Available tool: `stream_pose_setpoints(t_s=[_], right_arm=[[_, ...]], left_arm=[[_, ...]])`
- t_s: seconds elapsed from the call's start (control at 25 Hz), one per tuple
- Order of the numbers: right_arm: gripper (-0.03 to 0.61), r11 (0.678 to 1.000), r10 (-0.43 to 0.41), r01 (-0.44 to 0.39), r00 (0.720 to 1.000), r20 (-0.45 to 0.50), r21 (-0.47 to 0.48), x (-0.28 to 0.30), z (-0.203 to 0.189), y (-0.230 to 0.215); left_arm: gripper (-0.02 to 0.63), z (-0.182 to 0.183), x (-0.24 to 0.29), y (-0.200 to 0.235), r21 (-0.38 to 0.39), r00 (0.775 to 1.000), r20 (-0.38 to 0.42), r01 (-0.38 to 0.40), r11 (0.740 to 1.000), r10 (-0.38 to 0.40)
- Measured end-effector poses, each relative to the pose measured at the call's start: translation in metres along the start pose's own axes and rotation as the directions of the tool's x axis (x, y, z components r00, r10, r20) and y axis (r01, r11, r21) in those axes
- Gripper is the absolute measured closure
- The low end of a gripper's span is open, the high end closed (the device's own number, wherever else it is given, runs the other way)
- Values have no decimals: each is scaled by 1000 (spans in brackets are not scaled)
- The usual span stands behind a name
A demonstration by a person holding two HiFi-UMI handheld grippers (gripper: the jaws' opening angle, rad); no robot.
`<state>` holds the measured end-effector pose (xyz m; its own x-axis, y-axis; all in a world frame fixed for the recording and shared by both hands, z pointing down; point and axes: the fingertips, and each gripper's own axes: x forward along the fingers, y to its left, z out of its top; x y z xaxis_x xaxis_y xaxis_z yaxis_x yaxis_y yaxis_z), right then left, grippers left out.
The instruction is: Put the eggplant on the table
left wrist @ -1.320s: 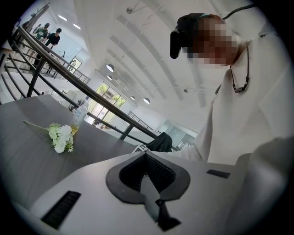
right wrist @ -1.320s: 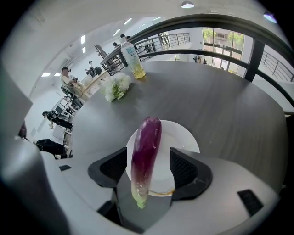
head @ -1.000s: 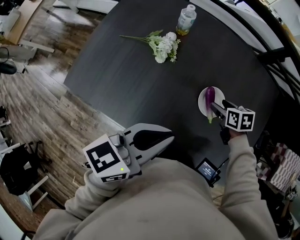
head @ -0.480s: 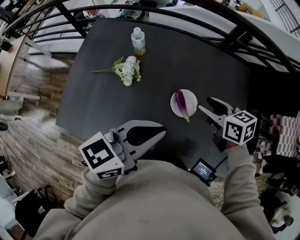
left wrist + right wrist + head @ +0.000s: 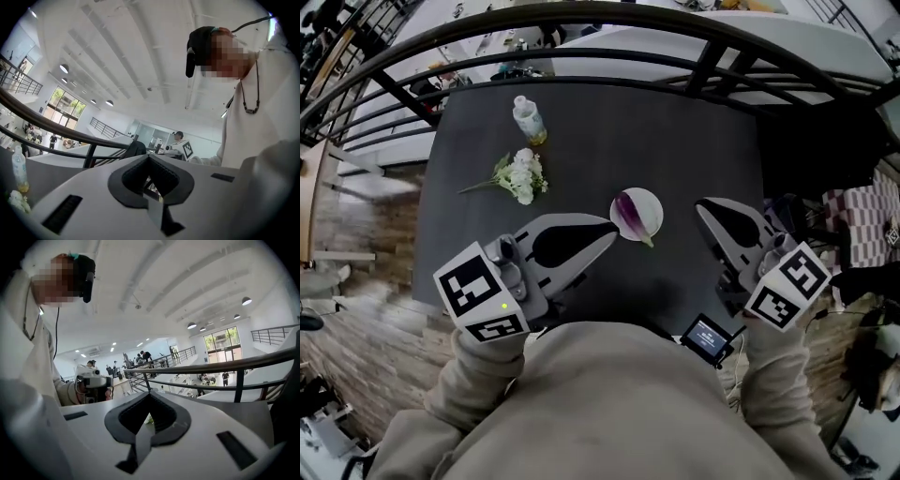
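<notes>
The purple eggplant lies on a small white plate in the middle of the dark table. My left gripper is held level just left of the plate, its jaws together with nothing in them; the left gripper view shows the left gripper the same way. My right gripper is raised to the right of the plate, clear of it. Its jaws are closing to shut with nothing between them, as the right gripper also looks in the right gripper view.
A clear bottle and a bunch of white flowers are at the table's far left. A dark curved railing runs behind the table. A small device with a lit screen hangs near my body.
My right gripper drew back from the eggplant on the plate, rose to the right and went from open to shut. My left gripper rose too. The view tipped up toward the railing.
</notes>
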<state>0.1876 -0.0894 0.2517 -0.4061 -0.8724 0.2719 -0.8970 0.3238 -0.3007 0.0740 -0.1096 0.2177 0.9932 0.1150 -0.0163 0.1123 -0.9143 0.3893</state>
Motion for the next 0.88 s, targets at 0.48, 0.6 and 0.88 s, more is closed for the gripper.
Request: stream_pose_setpoints(t_s=[0.48, 0.6, 0.88], right_arm=[[563, 999, -38, 36, 997, 73, 28, -25, 17, -4], [563, 999, -40, 39, 997, 58, 24, -24, 14, -5], [563, 1000, -28, 28, 999, 36, 10, -21, 10, -6]], left_arm=[[609, -4, 28, -4, 8, 998, -34, 46, 999, -46], [609, -4, 29, -5, 4, 999, -32, 44, 999, -44], [609, -10, 27, -7, -6, 999, -37, 28, 1000, -29]])
